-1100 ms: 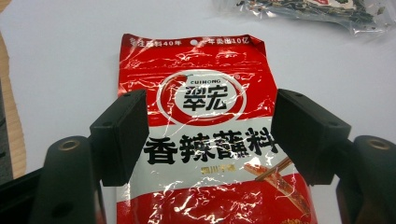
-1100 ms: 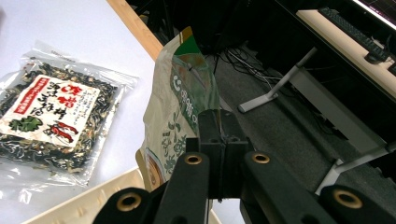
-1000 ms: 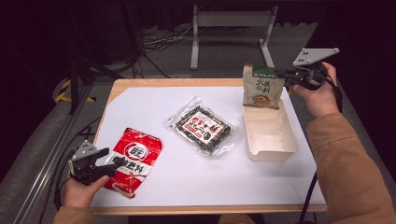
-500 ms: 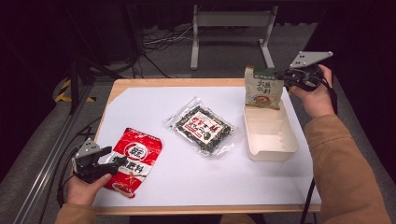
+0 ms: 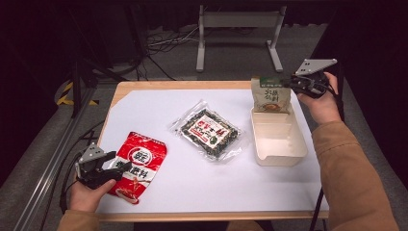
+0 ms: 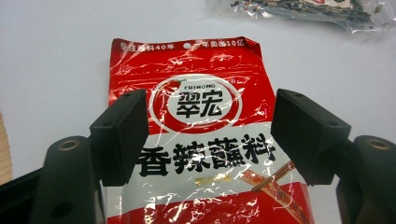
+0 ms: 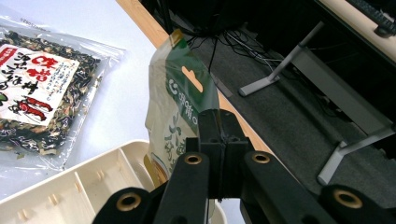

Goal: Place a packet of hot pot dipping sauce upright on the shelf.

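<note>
Right gripper (image 5: 291, 83) clamped on the top edge of the green-and-cream foil snack pouch (image 5: 272, 95), hanging upright, long axis vertical, its bottom at the far end of the cream plastic divided tray (image 5: 279, 153) directly below; right hand nearest. Left gripper (image 5: 124, 166) with jaws apart, straddling the red foil seasoning packet (image 5: 141, 162) lying flat near-left. Count: one tray, three packets including the clear seaweed bag (image 5: 210, 128) mid-table.
</note>
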{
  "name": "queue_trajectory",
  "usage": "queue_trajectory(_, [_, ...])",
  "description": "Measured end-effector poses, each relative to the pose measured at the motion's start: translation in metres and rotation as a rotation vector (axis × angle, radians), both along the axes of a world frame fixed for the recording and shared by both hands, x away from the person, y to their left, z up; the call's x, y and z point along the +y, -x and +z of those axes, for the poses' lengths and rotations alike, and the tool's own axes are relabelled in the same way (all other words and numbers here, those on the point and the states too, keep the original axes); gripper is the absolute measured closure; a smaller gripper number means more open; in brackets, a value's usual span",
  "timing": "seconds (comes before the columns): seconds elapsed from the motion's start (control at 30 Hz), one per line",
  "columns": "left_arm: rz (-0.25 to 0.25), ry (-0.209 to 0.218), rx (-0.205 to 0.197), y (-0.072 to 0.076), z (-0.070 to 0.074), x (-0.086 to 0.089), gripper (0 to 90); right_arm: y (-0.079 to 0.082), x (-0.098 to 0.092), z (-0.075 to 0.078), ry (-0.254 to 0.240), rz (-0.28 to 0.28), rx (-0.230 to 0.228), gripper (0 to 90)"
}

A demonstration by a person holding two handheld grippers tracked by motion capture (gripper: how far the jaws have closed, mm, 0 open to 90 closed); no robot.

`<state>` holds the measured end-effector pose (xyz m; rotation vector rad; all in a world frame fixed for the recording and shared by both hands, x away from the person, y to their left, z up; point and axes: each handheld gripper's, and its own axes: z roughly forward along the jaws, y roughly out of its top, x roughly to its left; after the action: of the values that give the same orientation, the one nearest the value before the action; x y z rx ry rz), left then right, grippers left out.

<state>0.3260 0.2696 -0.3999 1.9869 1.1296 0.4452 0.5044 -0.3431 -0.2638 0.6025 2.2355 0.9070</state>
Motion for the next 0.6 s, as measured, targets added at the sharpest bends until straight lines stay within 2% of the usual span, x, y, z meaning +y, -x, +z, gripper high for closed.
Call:
queue_trajectory(0.27, [-0.007, -0.002, -0.004, -0.002, 0.001, -0.001, 28.5, -0.001, -0.001, -0.014, -0.008, -0.022, 0.046, 89.4])
queue_trajectory(0.4, [-0.011, 0.002, -0.004, -0.003, 0.001, -0.002, 28.4, -0.002, -0.002, -0.021, 0.035, -0.063, 0.083, 88.2])
queue_trajectory(0.53, [-0.018, 0.001, -0.007, -0.005, 0.002, -0.004, 28.4, 0.0, -0.007, -0.026, 0.0, -0.084, 0.103, 85.2])
queue_trajectory(0.6, [-0.021, 0.002, -0.006, -0.006, 0.002, -0.005, 28.4, 0.0, -0.007, -0.026, 0.002, -0.089, 0.105, 82.5])
